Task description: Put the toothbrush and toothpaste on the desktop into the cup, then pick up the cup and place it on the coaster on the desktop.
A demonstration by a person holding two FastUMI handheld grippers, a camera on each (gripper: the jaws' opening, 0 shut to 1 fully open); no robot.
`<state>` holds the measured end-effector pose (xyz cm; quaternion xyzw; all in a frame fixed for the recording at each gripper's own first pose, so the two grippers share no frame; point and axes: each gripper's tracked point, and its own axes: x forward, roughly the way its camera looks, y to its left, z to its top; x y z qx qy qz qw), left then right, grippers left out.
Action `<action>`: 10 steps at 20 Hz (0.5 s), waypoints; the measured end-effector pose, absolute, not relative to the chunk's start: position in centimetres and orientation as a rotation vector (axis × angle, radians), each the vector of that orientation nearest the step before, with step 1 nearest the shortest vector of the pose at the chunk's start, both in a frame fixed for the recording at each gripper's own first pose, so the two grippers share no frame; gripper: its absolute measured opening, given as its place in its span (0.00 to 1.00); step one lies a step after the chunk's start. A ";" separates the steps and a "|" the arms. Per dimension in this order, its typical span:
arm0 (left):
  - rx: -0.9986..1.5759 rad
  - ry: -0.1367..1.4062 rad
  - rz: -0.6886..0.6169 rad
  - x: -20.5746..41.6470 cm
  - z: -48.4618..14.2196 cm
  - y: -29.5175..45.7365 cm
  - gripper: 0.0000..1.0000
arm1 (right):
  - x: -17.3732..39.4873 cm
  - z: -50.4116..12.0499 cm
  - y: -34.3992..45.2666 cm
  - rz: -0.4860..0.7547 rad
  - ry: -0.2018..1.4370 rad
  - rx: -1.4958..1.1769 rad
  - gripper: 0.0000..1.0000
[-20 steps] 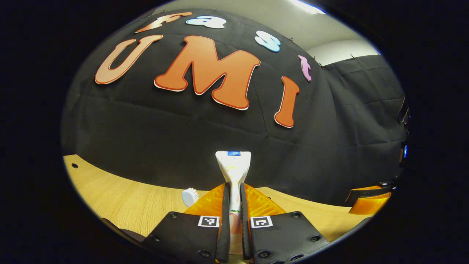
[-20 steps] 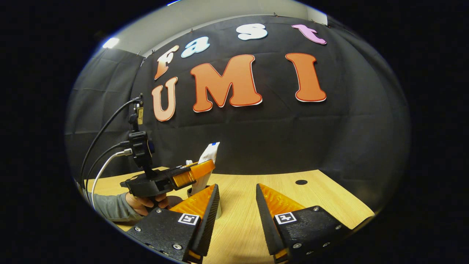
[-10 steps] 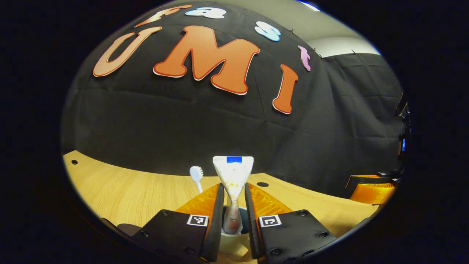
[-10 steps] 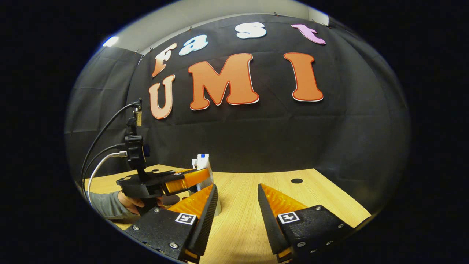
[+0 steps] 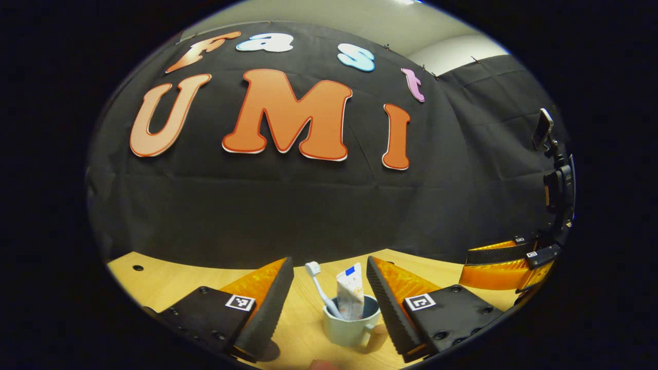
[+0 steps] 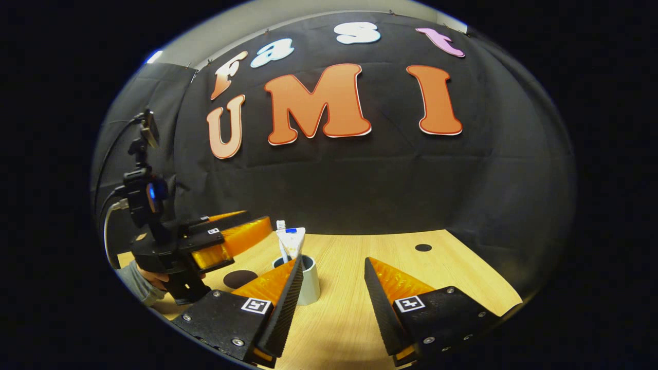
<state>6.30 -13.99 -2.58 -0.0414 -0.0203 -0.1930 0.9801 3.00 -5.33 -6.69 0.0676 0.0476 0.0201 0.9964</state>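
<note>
Wood-grain desktop [image 6: 360, 267] under both tools. Left gripper [image 5: 329, 288] fingers spread wide, holding nothing, pale round ceramic cup [image 5: 349, 324] dead ahead between them, low. Inside the cup: white toothbrush [image 5: 320, 285], bristles up, leaning left, and a white toothpaste tube [image 5: 349, 295] standing near upright. Right gripper [image 6: 329, 293] also released, empty; cup just past its left finger. Dark round coaster [image 6: 240, 278] lies flat left of the cup, near but apart. Left gripper looks nearer and better lined up for the lift.
</note>
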 end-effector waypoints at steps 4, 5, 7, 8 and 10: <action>-0.049 -0.063 -0.330 4.7 -1.1 -10.4 0.97 | 4.1 -6.6 -2.9 0.080 0.158 0.137 0.77; -0.040 -0.069 -0.311 4.3 -0.7 -9.4 0.99 | 4.5 -6.6 -2.4 0.085 0.177 0.131 0.77; -0.022 -0.074 -0.277 3.7 -0.2 -7.7 0.97 | 5.1 -6.8 -1.4 0.092 0.224 0.120 0.78; -0.018 -0.077 -0.264 3.3 0.0 -6.9 0.98 | 5.4 -6.9 -0.9 0.096 0.247 0.122 0.79; -0.009 -0.080 -0.228 2.6 0.4 -5.2 0.97 | 6.0 -7.5 0.1 0.110 0.310 0.141 0.79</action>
